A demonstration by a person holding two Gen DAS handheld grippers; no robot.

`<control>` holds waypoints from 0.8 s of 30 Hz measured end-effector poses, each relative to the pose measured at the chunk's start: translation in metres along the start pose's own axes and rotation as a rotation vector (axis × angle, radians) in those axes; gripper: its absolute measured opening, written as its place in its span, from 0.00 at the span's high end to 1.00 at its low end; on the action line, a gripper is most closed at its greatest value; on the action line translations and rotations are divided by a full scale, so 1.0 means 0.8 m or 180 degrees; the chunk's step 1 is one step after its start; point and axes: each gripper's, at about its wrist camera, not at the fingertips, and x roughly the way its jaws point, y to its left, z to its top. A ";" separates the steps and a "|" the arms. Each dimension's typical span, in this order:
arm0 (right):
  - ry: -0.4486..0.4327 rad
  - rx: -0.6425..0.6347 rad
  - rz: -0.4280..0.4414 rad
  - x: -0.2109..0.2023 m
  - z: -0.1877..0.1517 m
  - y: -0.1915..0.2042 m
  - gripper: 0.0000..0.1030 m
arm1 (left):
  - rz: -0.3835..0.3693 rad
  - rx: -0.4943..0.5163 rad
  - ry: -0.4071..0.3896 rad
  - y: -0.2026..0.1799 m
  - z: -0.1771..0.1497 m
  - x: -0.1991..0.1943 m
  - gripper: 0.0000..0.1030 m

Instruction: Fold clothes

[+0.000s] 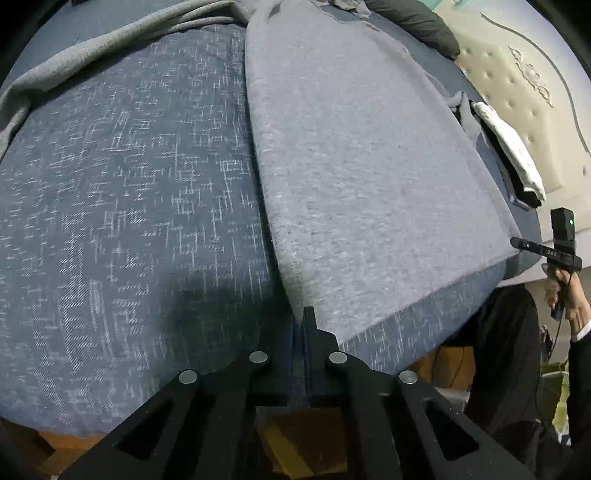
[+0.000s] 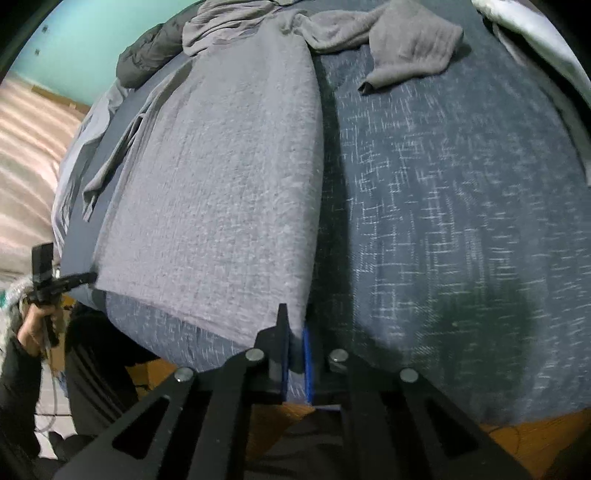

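The soft, limp grey garment (image 1: 369,177) lay flat on the bed (image 1: 129,184), each near hem corner clamped by the left gripper (image 1: 300,325) and right gripper (image 2: 294,332).

Dark blue bedspread (image 1: 122,206) with pale crosshatch pattern spread over bed, seen in both wrist views. Cream tufted headboard (image 1: 517,92) seen at far right of left view. Turquoise wall (image 2: 85,33) seen at upper left of right view, above striped beige surface (image 2: 26,147). Orange-brown wooden frame (image 2: 535,435) shown below bedspread edge. Brown cardboard box (image 1: 450,362) glimpsed under bed edge, partly hidden.
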 end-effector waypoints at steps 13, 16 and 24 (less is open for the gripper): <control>0.0138 0.0139 -0.0074 0.019 -0.006 -0.004 0.77 | 0.0050 -0.0059 -0.0054 0.000 -0.010 -0.006 0.90; -0.0068 0.0191 -0.0094 -0.011 0.010 -0.018 0.61 | 0.0158 -0.0114 -0.0287 0.003 0.004 -0.036 0.83; -0.0806 0.0793 -0.0023 -0.050 0.088 -0.057 0.46 | 0.0291 -0.0160 -0.0804 -0.048 0.073 -0.052 0.68</control>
